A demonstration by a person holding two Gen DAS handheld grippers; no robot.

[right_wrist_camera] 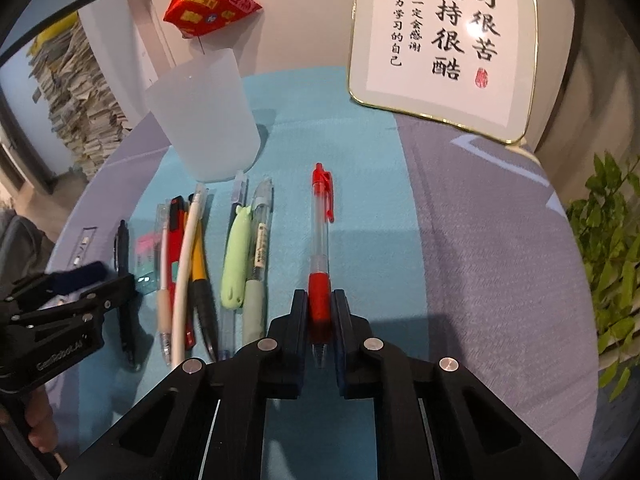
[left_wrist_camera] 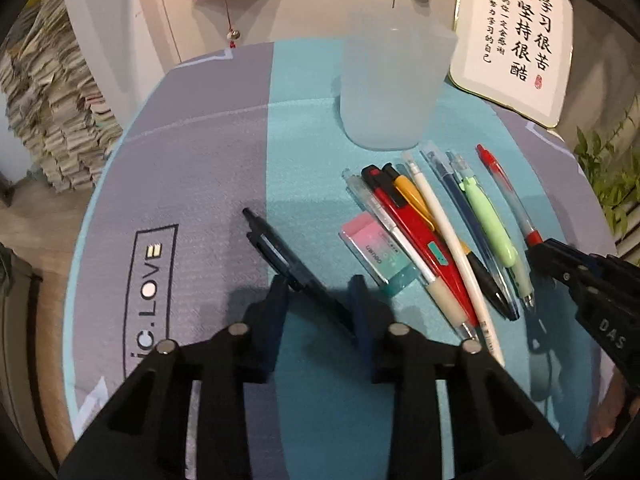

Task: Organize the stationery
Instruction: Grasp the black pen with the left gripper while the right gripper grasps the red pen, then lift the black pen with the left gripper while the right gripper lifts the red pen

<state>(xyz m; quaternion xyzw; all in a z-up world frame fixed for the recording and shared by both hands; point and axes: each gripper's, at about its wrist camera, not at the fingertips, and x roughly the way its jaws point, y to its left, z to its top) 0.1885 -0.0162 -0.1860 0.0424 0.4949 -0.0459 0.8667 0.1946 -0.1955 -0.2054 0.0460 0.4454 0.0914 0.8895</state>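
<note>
A black pen point(left_wrist_camera: 272, 244) lies slantwise on the mat, and my left gripper point(left_wrist_camera: 318, 284) is shut on its lower half, both fingers touching it. A red gel pen point(right_wrist_camera: 320, 232) lies apart at the right. My right gripper point(right_wrist_camera: 320, 300) is shut on the red pen's rubber grip, its tip pointing back between the fingers. Both pens still rest on the mat. Between them lies a row of several pens point(left_wrist_camera: 440, 232) and a pink-and-teal eraser point(left_wrist_camera: 376, 252). A frosted plastic cup point(left_wrist_camera: 388, 88) stands upright behind the row. The right gripper point(left_wrist_camera: 560, 260) also shows in the left wrist view.
A grey and teal mat point(left_wrist_camera: 192, 168) covers the round table. A framed calligraphy sign point(right_wrist_camera: 440, 40) leans at the back right. A leafy plant point(right_wrist_camera: 608, 240) stands off the right edge and a tall paper stack point(left_wrist_camera: 52, 100) at the left. A red ornament point(right_wrist_camera: 208, 4) hangs behind the cup.
</note>
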